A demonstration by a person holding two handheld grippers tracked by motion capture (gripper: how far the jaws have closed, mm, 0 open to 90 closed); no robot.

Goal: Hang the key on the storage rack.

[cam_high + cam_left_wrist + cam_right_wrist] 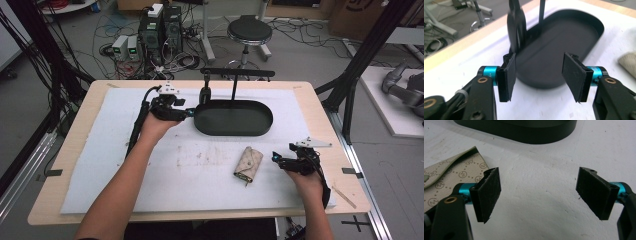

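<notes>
Reaching for key pouch (248, 162): right gripper (276, 158) jaws spread wide, empty, pouch just beside its left jaw. Left gripper (190, 112) open, empty, at black tray (234, 129) rim. Slide sideways, straddle pouch edge, close gently.

The key pouch (248, 163) was beige with a small monogram-and-dot pattern; the oval tray (234, 118) was matte black; the mat (200, 165) white, faintly stained

Left tongs (191, 113) at black tray (233, 118) rim; key pouch (248, 163) beside right tongs (274, 158)
</notes>
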